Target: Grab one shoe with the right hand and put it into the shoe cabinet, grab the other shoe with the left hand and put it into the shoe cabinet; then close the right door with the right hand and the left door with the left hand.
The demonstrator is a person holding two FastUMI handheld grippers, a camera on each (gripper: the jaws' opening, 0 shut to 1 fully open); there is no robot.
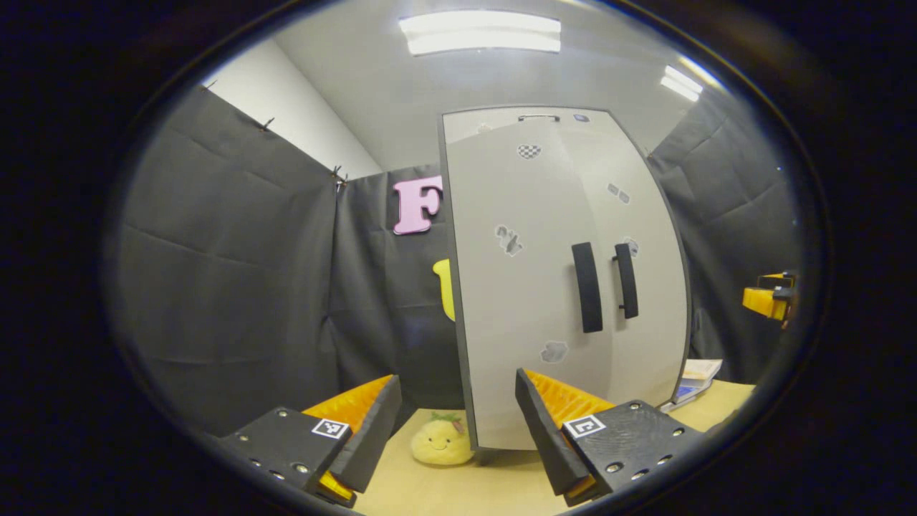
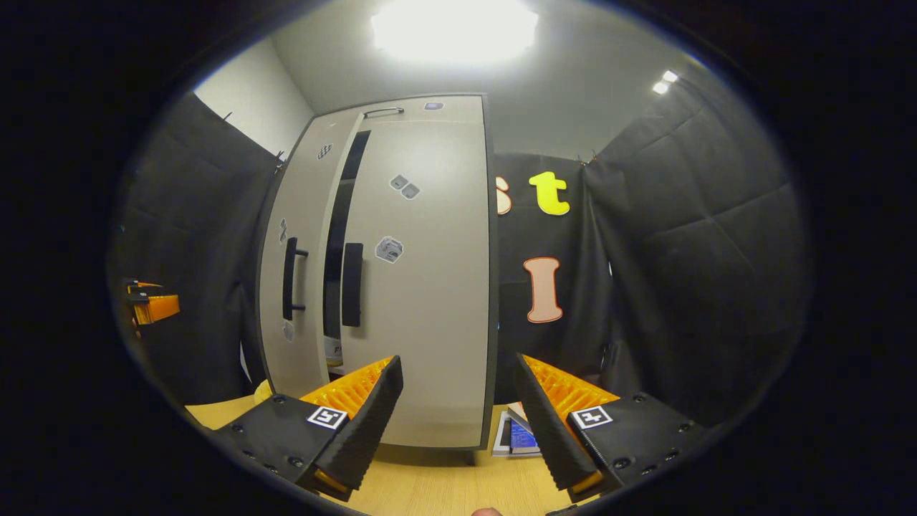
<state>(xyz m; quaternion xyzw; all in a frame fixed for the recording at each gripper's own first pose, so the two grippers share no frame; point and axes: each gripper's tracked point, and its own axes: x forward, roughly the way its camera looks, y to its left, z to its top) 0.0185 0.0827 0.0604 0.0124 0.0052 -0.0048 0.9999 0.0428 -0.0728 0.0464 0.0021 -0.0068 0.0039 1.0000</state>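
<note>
Fingers of our left gripper stand wide and empty, facing the shoe cabinet on the worktop. Left door looks nearly shut; a dark upright gap remains beside the right door. Our right gripper, also wide and empty, sits nearer it. Shoes presumably inside. Stickers carry no legible writing.

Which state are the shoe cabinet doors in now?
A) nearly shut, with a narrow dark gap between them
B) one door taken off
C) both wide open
A: in the right gripper view, a narrow dark gap shows between the left door and the right door of the shoe cabinet.
</note>
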